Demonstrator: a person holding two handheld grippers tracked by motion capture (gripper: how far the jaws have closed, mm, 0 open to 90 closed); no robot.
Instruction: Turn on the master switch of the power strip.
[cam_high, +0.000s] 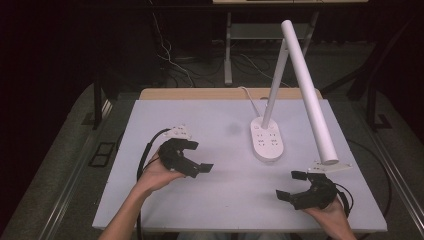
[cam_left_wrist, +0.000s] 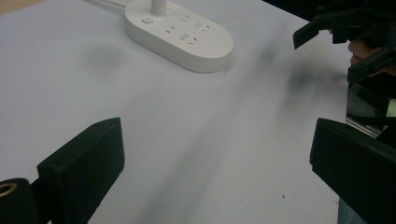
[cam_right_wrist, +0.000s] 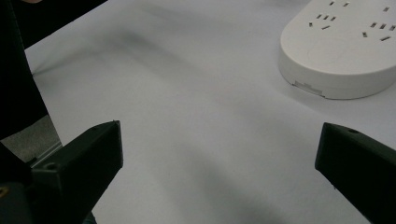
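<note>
A white desk lamp stands on the white table (cam_high: 200, 115). Its oval base (cam_high: 267, 139) carries several sockets, and its long tube head (cam_high: 309, 90) slants down to the right. My left gripper (cam_high: 199, 156) is held open at the table's left middle, with nothing between its jaws. In the left gripper view that gripper (cam_left_wrist: 217, 140) faces bare table, with the lamp base (cam_left_wrist: 180, 35) beyond. My right gripper (cam_high: 290, 185) is open near the front right, below the lamp head's tip. In the right gripper view it (cam_right_wrist: 219, 140) is empty, with the lamp base (cam_right_wrist: 345, 46) at the upper right.
A white cord (cam_high: 250, 98) runs from the lamp base off the table's far edge. The other hand's gripper (cam_left_wrist: 345, 32) shows at the top right of the left gripper view. Table legs and cables (cam_high: 170, 60) lie on the dark floor behind.
</note>
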